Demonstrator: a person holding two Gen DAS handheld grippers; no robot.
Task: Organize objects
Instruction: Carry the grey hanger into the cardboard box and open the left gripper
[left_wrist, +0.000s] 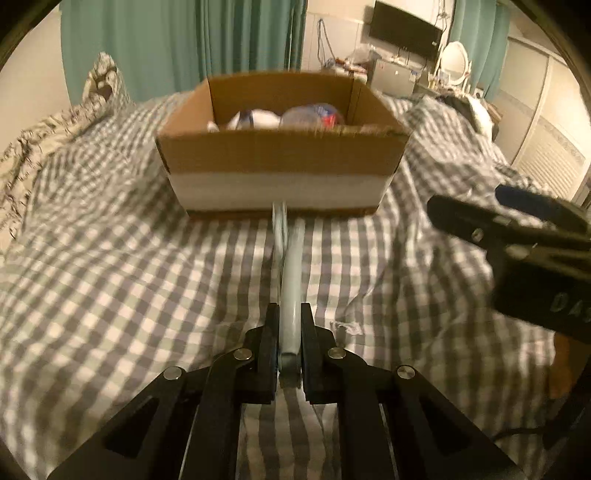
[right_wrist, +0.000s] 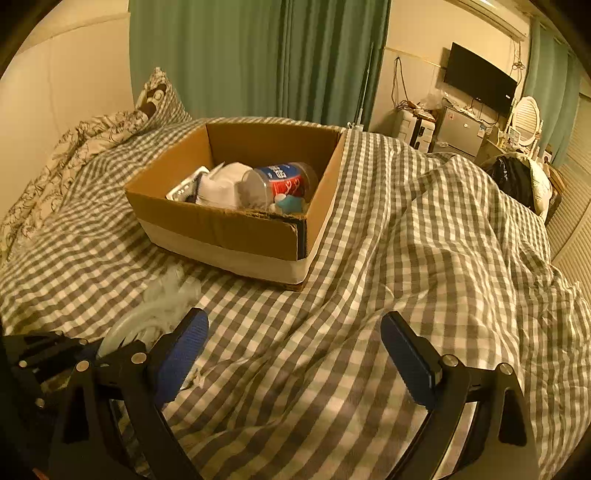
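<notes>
A cardboard box (left_wrist: 280, 155) with a white band stands on the checked bed; it also shows in the right wrist view (right_wrist: 221, 229). It holds a clear jar with a red and blue label (right_wrist: 284, 182), a white item (right_wrist: 225, 184) and other small things. My left gripper (left_wrist: 289, 328) is shut on a pale blue-grey looped object (left_wrist: 290, 273), held above the bed in front of the box; the object shows blurred in the right wrist view (right_wrist: 147, 317). My right gripper (right_wrist: 295, 350) is open and empty above the bedding, right of the left gripper (right_wrist: 55, 358).
The bed carries a grey-white checked cover (right_wrist: 406, 258) with folds at the right. A patterned pillow (right_wrist: 74, 147) lies at the far left. Green curtains (right_wrist: 258, 55), a wall television (right_wrist: 480, 77), a cluttered desk and a mirror (right_wrist: 528, 118) stand beyond the bed.
</notes>
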